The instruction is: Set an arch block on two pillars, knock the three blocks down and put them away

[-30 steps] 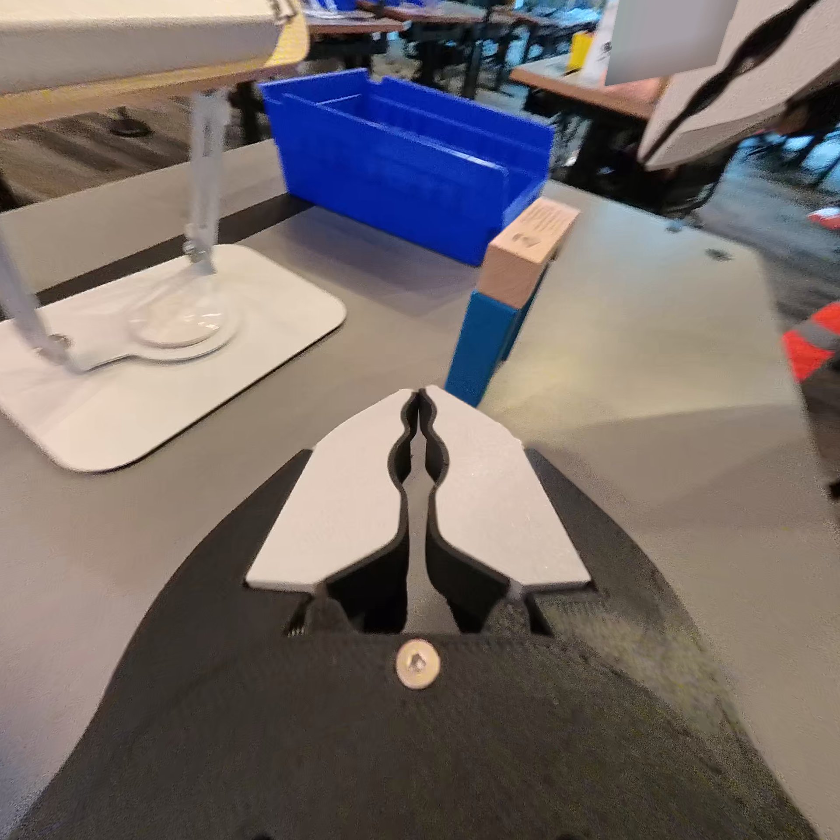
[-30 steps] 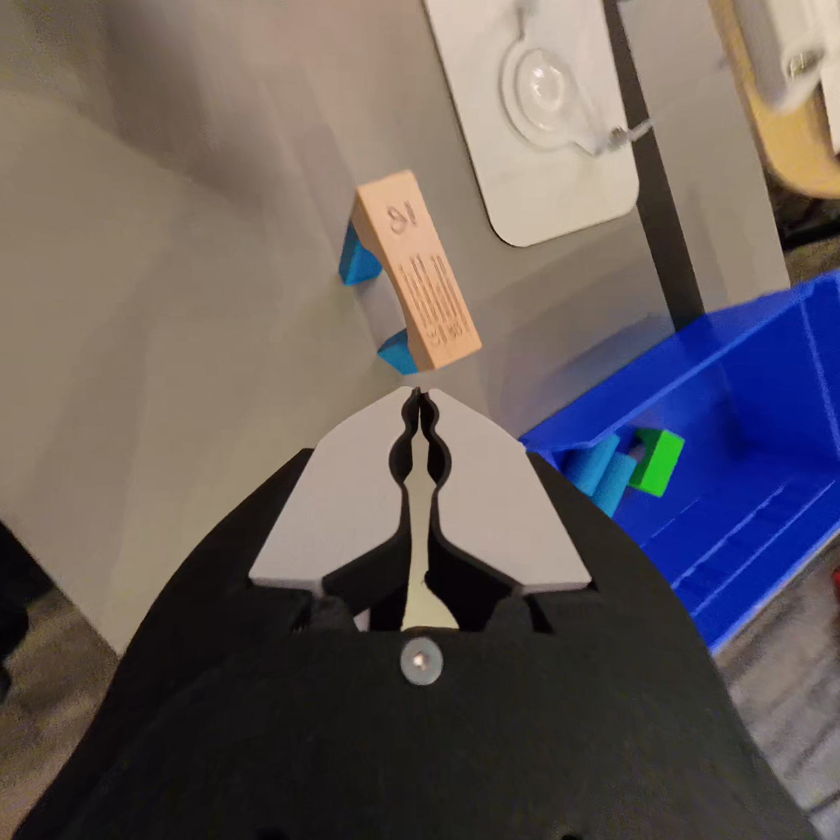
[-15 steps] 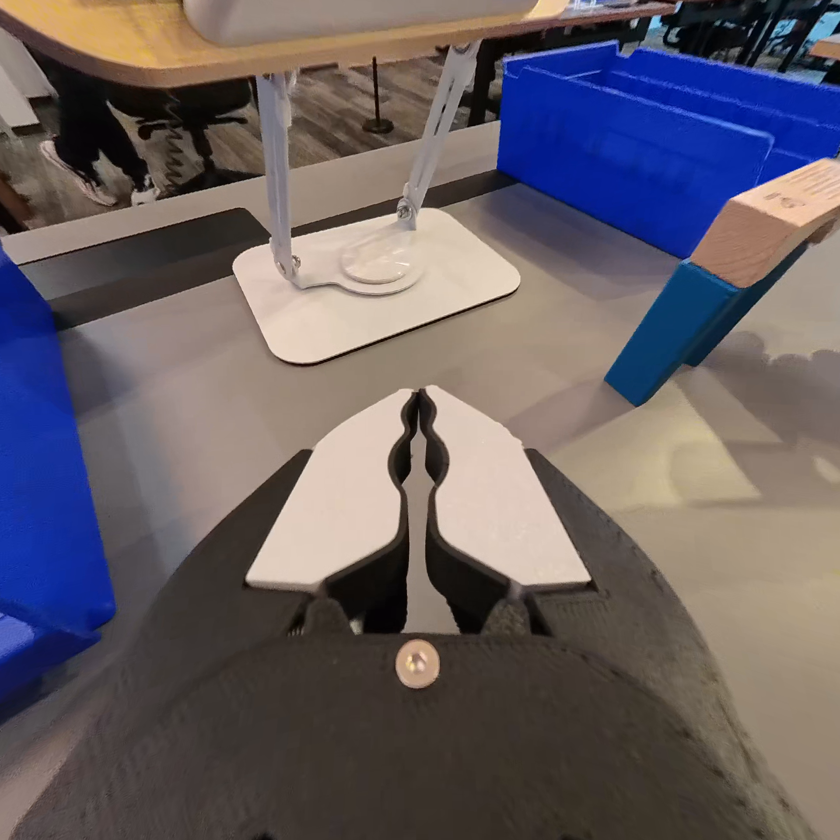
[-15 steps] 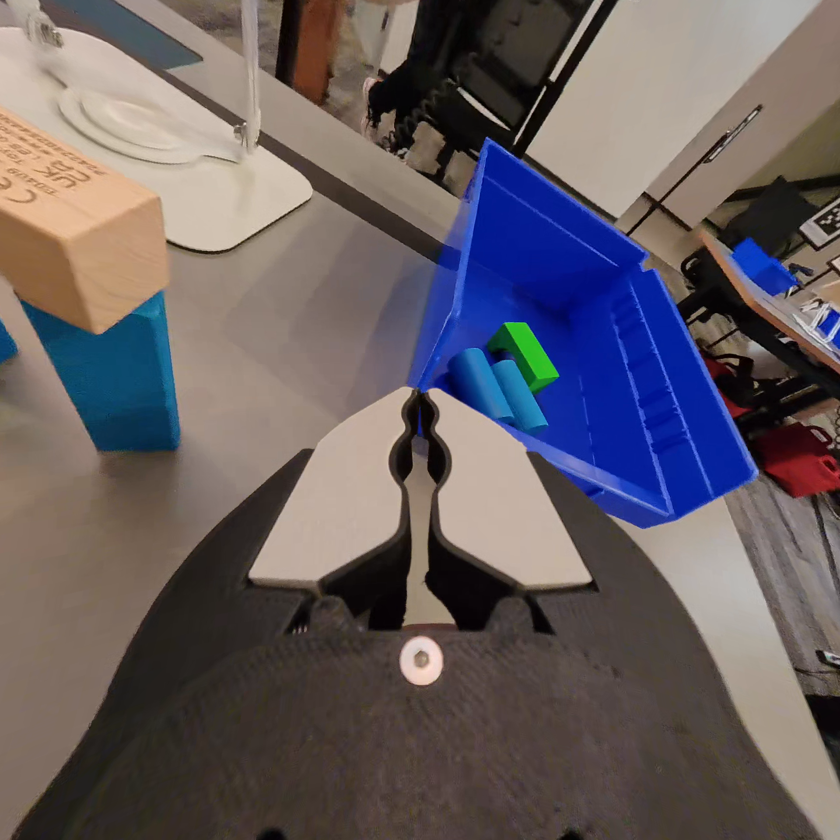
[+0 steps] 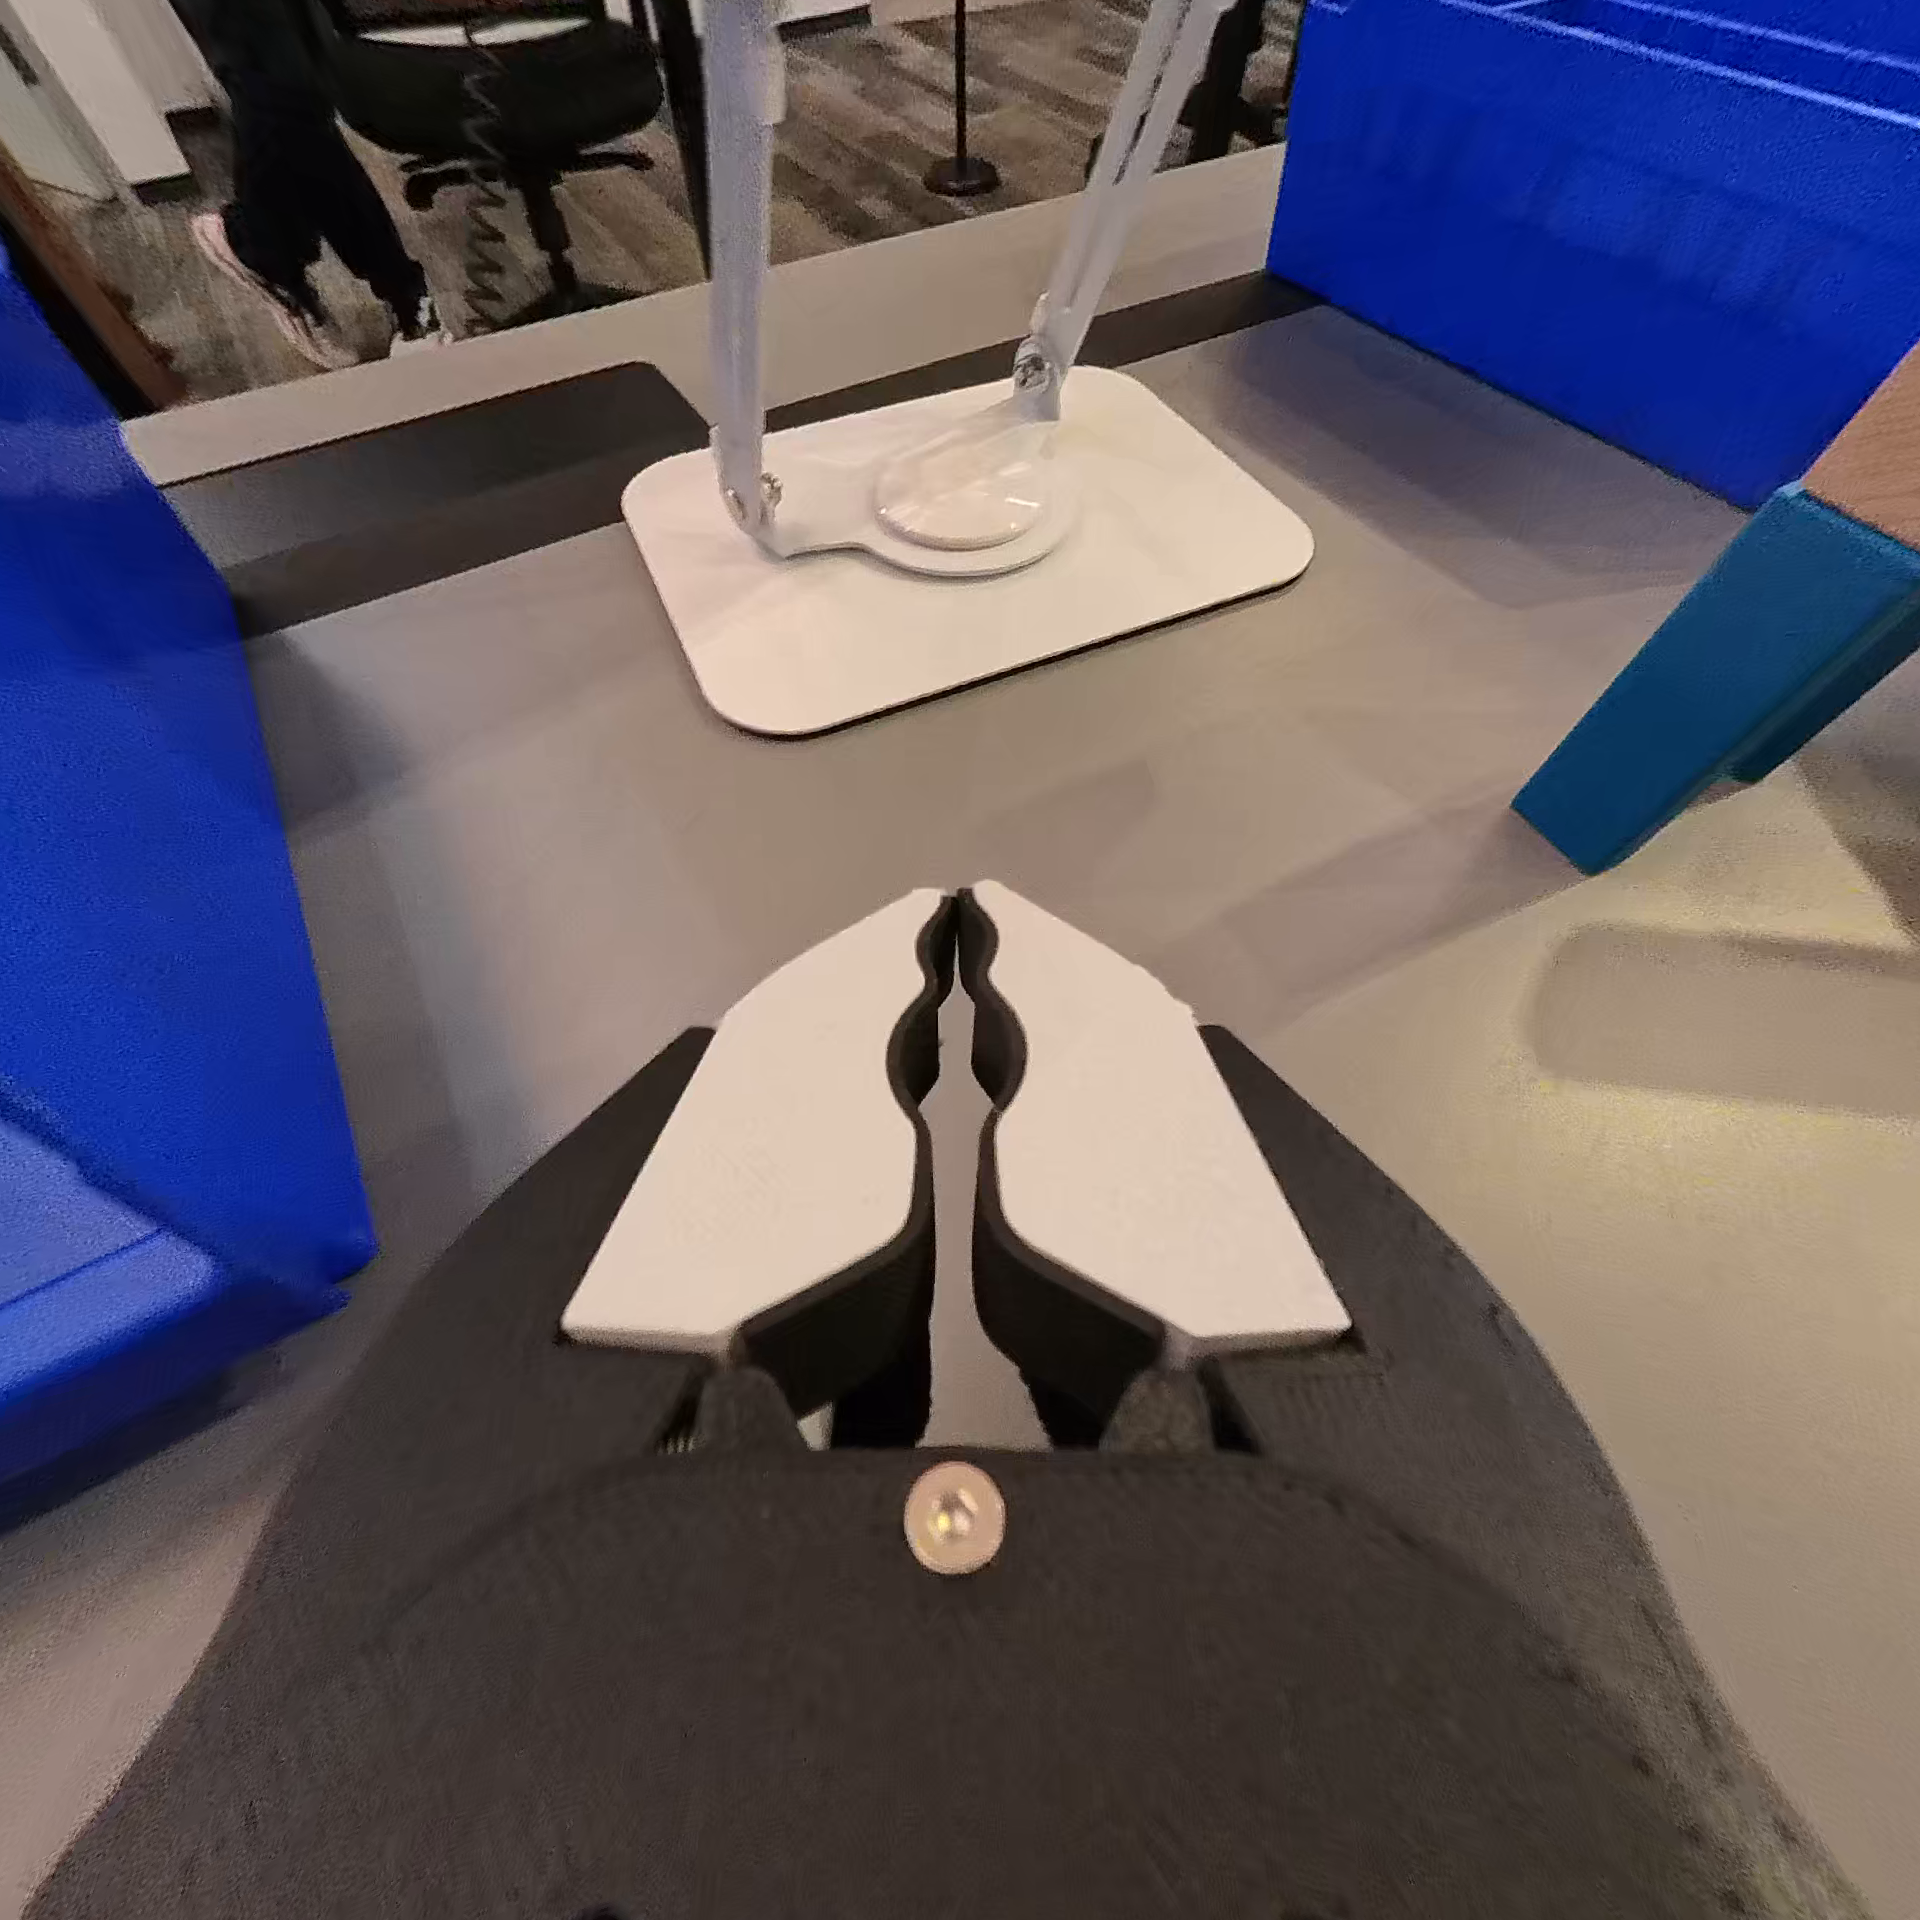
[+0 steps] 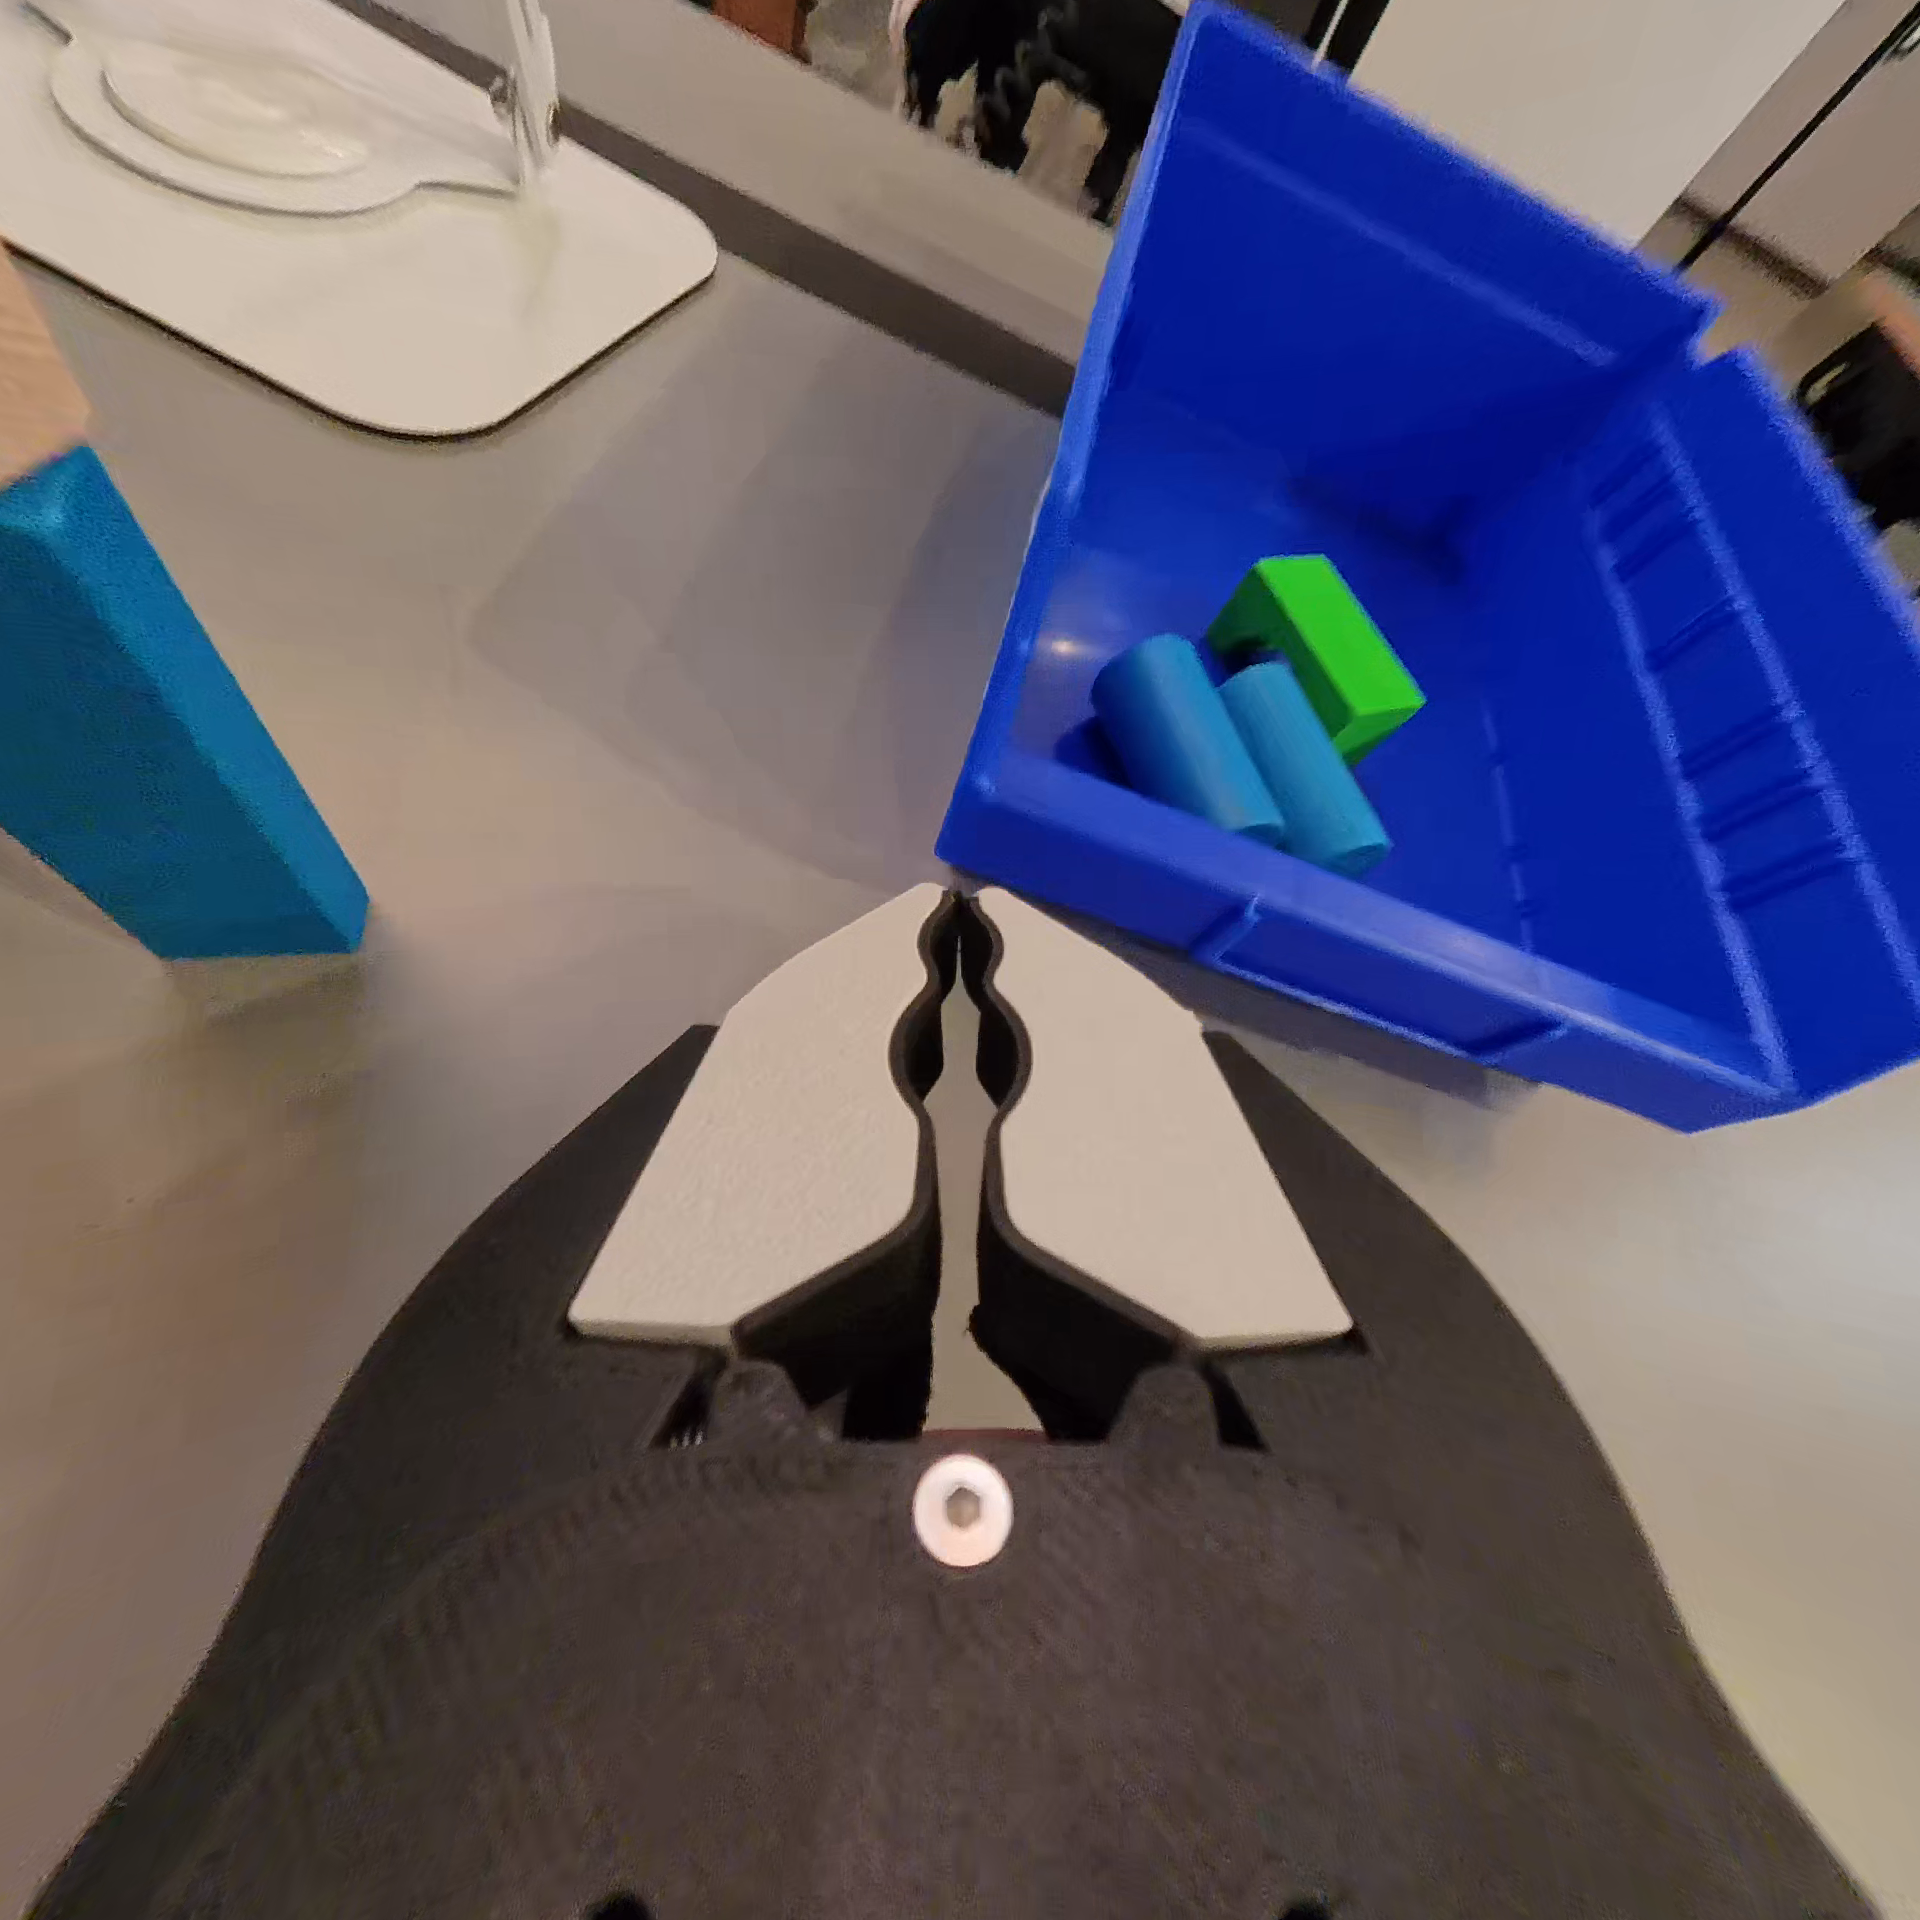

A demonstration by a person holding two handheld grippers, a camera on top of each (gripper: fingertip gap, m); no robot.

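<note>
A wooden arch block (image 5: 1881,457) rests on blue pillars (image 5: 1714,665) at the right edge of the left wrist view; only its end shows. In the right wrist view one blue pillar (image 6: 145,727) stands at the left edge with a sliver of the wooden arch (image 6: 31,364) on top. My left gripper (image 5: 958,900) is shut and empty, low over the grey table (image 5: 1039,810), left of the pillars. My right gripper (image 6: 958,900) is shut and empty, its tips near the corner of a blue bin (image 6: 1299,312), right of the pillar.
The blue bin holds two blue cylinders (image 6: 1236,758) and a green block (image 6: 1320,644). A white stand base (image 5: 966,561) with two thin legs sits at the table's back. Another blue bin (image 5: 125,831) is at the left; the first bin's wall (image 5: 1579,239) is at the back right. My hands' fingertips stand some 35 cm from each other. The blue pillar (image 6: 145,727) is closer to my right gripper, around 11 cm from its tips; the left tips are 25 cm off. My right gripper's tips are some 12 cm from the wooden arch (image 6: 31,364).
Both grippers have swung away from the stacked blocks and come lower. The arch and pillars have slid to the edge of each view. The stack still stands.
</note>
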